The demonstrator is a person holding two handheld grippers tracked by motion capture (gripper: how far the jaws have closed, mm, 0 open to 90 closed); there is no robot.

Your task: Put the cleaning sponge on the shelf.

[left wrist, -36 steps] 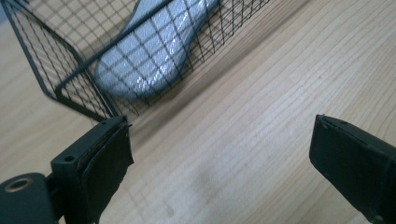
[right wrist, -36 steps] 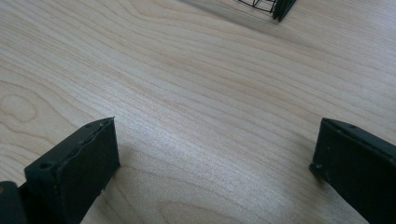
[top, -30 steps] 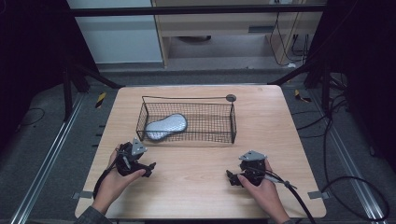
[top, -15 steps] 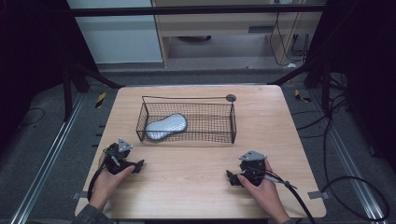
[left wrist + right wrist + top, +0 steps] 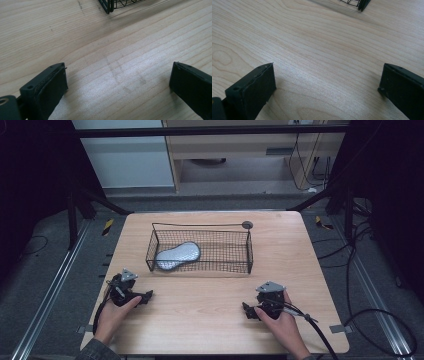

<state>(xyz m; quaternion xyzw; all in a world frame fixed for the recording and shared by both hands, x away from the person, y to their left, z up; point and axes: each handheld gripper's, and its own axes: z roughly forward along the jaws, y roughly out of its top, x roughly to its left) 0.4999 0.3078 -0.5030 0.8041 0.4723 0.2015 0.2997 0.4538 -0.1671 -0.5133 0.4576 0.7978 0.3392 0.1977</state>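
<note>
Resting on table (image 5: 210, 295), both jaws spread wide, empty: left gripper (image 5: 142, 297), right gripper (image 5: 248, 312). Grey oblong pad (image 5: 178, 255) lay in wire basket (image 5: 248, 254), left end, long axis roughly crosswise; sat ahead-right of left gripper, nearer it

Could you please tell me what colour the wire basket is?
Black, seen best in the high view: wire basket.

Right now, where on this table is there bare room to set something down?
The widest free patch is the wood between the left gripper and right gripper, in front of the wire basket. Strips left and right of the basket are bare too. Behind it only a narrow band remains before the table edge. Inside the basket, a grey shoe insole fills the left half.
</note>
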